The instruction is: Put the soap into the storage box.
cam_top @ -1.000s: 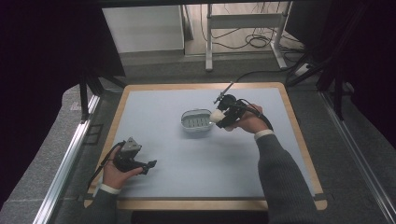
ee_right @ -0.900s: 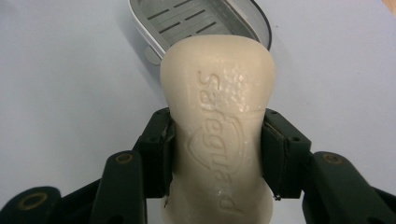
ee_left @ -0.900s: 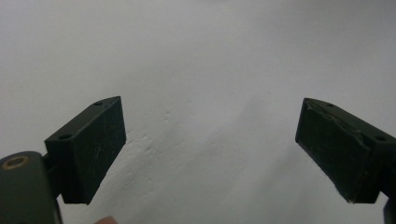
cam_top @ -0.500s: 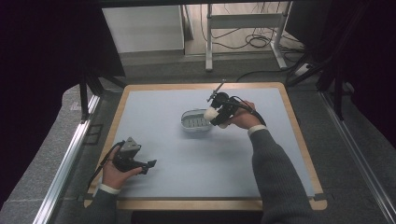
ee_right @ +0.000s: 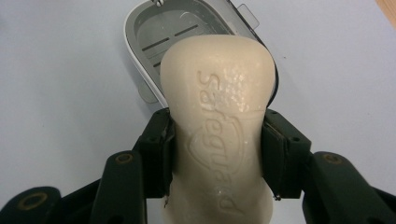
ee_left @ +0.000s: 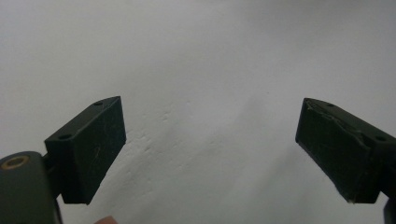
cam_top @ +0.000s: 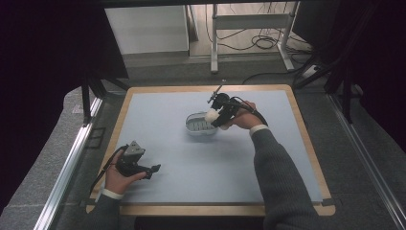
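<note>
A cream bar of soap (ee_right: 219, 121) with raised lettering is clamped at its waist between the black jaws of my right gripper (ee_right: 217, 154). Its far end hangs over the near rim of a white soap dish (ee_right: 140, 42) with a grey slotted insert. From above, the right gripper (cam_top: 216, 117) holds the soap (cam_top: 211, 115) over the right end of the dish (cam_top: 195, 125), mid-mat. My left gripper (cam_top: 152, 169) rests low at the front left, jaws pointing right. In its own view the left gripper (ee_left: 210, 154) stands wide open over bare mat.
A pale blue mat (cam_top: 182, 163) covers a wooden-edged board (cam_top: 306, 143). Metal rails (cam_top: 67, 167) run along both sides. Beyond the far edge stand table legs and cables (cam_top: 258, 43) on the floor.
The right hand has carried the soap leftward, from beside the dish's right end to over it. The left gripper has stayed still.
</note>
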A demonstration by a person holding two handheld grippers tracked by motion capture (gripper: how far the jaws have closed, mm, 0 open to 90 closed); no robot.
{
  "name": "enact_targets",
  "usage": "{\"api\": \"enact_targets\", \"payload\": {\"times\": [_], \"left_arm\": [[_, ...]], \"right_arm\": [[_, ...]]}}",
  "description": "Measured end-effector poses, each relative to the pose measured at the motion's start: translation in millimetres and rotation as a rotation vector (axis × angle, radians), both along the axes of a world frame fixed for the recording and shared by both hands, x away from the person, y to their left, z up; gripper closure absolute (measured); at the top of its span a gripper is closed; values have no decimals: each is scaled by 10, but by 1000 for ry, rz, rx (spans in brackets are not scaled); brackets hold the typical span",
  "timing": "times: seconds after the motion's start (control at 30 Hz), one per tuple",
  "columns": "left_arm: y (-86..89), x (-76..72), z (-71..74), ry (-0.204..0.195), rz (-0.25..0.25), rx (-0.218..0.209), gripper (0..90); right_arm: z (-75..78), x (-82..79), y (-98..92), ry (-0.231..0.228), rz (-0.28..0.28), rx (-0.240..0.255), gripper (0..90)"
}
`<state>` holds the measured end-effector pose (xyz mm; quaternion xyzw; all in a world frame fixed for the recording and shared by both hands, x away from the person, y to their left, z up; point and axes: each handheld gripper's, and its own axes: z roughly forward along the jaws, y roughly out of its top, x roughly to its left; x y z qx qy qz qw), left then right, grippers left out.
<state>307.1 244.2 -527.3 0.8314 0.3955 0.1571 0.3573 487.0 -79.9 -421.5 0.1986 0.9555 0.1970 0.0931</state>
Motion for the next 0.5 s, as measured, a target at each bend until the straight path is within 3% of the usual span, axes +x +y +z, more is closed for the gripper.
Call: {"api": "enact_targets", "payload": {"times": [0.5], "left_arm": [[11,-4,9,-4,2,-7,90]], "right_arm": [[47,72,168,-13,36,-12,496]]}}
